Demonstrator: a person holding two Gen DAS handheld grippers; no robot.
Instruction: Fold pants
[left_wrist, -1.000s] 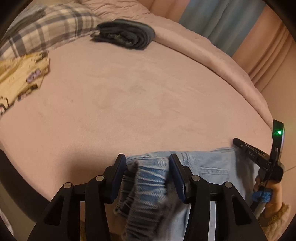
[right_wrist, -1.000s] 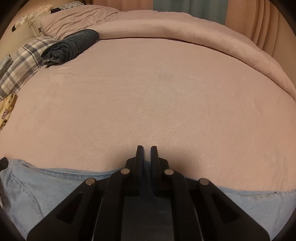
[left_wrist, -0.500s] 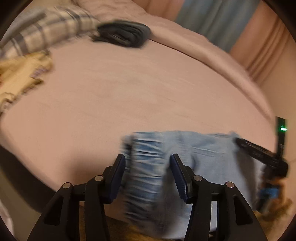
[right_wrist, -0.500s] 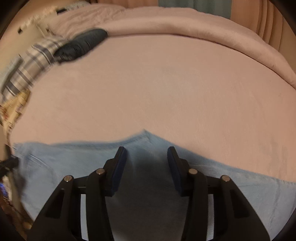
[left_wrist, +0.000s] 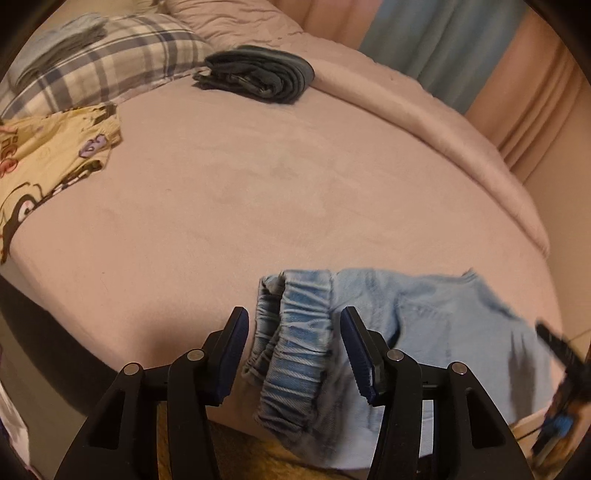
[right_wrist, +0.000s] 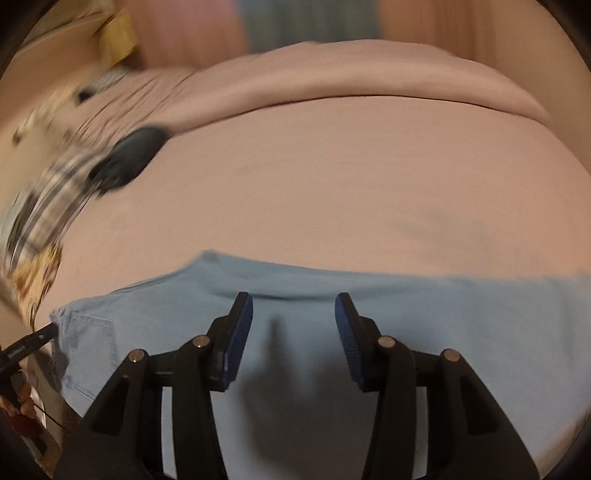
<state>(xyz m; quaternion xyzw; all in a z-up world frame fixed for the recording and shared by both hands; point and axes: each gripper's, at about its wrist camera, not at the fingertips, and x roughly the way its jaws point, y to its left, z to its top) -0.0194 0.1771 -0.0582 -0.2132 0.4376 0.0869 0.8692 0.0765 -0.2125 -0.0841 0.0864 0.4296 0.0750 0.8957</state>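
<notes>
light blue denim pants (left_wrist: 436, 332) lie along the near edge of the pink bed (left_wrist: 258, 192), and their lower part hangs over that edge where i cannot see it. my left tongs (left_wrist: 294, 349) stand apart around the gathered elastic waistband (left_wrist: 295, 332); a gap shows on both sides, so the pads are not pressing it. my right tongs (right_wrist: 293, 336) are also spread, hovering over the flat middle of the pants with cloth below them but nothing pinched. the right view is smeared by motion, so the far left of the bed there is only streaks.

in the left view my right tongs appear at the right border as a dark blurred shape, cut off by the frame. in the right view the tip of my left tongs pokes in at the left border with small white lettering too blurred to read, and part of my hand (right_wrist: 22, 406) shows below it.

far left lie a plaid pillow (left_wrist: 110, 66), a folded dark garment (left_wrist: 258, 77) and a yellow printed cloth (left_wrist: 48, 162) with cartoon cars; its red letters are cut off and unreadable.
</notes>
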